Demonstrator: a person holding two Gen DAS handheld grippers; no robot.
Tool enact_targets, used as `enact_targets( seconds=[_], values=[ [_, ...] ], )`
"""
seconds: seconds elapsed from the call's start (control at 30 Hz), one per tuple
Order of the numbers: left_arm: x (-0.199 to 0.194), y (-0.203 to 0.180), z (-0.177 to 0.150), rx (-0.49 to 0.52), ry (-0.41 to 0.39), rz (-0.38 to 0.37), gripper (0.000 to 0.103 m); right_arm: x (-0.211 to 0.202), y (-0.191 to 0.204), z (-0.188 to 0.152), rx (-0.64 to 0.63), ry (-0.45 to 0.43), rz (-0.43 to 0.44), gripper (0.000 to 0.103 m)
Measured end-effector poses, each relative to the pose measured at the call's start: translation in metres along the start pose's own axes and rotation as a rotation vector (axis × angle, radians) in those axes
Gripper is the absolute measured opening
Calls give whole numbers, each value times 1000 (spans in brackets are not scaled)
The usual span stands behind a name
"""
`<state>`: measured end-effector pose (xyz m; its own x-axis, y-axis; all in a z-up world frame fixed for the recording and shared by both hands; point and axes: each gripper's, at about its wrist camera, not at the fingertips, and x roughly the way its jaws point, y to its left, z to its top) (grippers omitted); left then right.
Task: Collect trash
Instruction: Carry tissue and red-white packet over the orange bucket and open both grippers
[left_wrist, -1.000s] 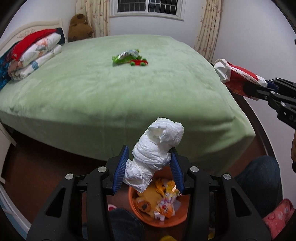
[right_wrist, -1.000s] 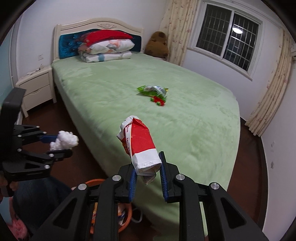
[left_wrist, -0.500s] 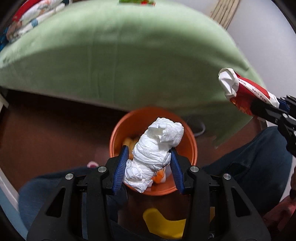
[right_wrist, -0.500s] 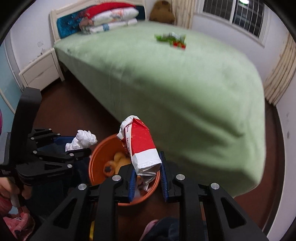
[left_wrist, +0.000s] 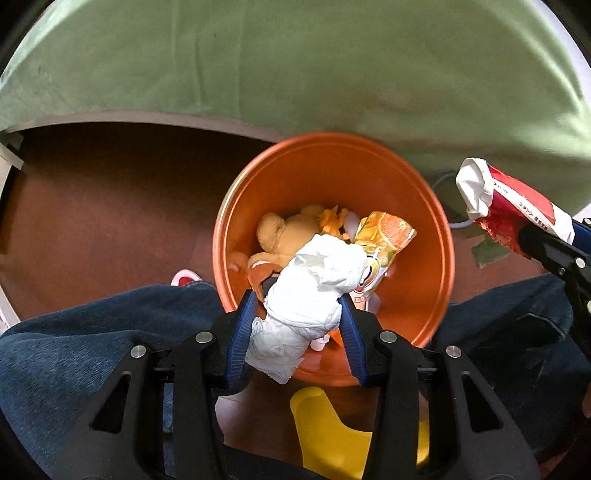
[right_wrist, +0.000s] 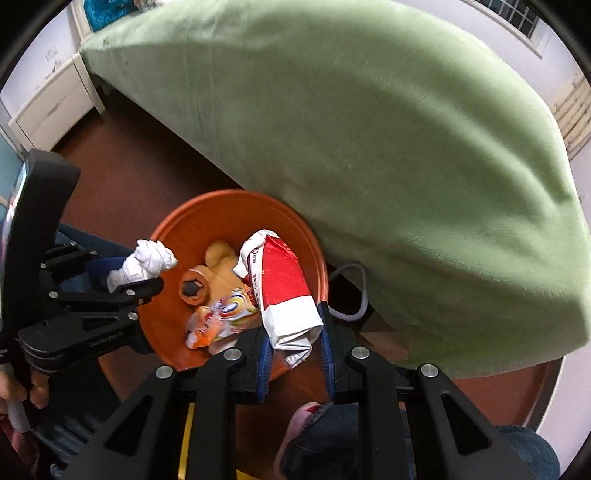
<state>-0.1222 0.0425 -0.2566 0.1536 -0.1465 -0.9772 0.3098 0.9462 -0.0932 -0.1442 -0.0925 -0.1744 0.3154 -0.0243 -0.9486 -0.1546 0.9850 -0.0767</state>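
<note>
The left gripper hangs over the near side of the orange bin, its jaws clamped on a crumpled white paper wad. Inside the bin lie a tan plush toy and an orange-printed wrapper. To the right, the right gripper pinches a red-and-white carton above the bin's rim, beside the green bed.
</note>
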Motion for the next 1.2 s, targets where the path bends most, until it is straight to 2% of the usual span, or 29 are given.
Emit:
enact_targets(
  seconds=[0.2,0.27,0.3,0.33,0.37,0.4,0.5,0.57,0.9,1.03,1.2],
  values=[
    [11,-1,2,3,24,-4,44,21,3,-1,-3,42,-15,24],
    [12,0,2,4,24,-1,50,23,3,1,-5,46,-18,26],
    [13,0,2,5,29,4,52,24,3,1,-5,48,-20,29],
    [11,-1,2,3,32,10,61,26,3,2,-3,48,-16,34],
    [12,0,2,-2,33,20,72,26,2,3,4,49,-18,48],
    [11,0,2,-6,25,22,75,28,2,1,6,46,-24,58],
    [8,2,4,-10,13,30,84,24,-1,3,2,31,-36,65],
    [5,2,4,-9,5,40,85,23,-2,3,5,30,-36,70],
    [-7,2,5,-7,-13,47,86,14,-6,2,15,13,-31,71],
    [-27,7,9,-19,-65,45,86,0,-7,5,28,-16,-22,71],
    [-62,16,22,-36,-163,52,86,-39,-15,15,51,-111,-11,76]
  ],
)
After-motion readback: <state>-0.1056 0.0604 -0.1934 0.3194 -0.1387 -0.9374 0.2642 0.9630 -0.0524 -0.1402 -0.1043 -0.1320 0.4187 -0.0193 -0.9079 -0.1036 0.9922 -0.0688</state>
